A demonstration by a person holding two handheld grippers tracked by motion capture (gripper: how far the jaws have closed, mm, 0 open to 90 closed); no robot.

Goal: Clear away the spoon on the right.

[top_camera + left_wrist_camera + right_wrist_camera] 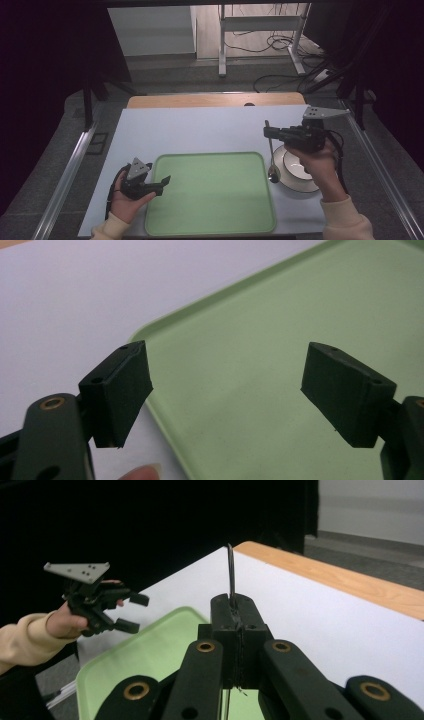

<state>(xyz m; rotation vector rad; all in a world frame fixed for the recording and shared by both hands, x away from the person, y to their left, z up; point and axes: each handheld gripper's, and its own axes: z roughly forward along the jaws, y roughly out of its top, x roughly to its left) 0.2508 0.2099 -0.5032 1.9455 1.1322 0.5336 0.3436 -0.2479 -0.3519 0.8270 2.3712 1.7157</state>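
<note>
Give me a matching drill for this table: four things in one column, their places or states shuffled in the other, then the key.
Things:
1. spoon
2. green tray
3. bowl
4. left tool

States or places:
A. open, over the tray's left edge
B. on the table at the right, under the right hand
C. gripped by its handle in the right tool, bowl end hanging down
D. flat in the middle of the table, nothing on it

Pairs: 1-C, 2-D, 3-B, 4-A

High view looks down over table (200, 127), gripper views sit close, all sharing green tray (210, 192)
</note>
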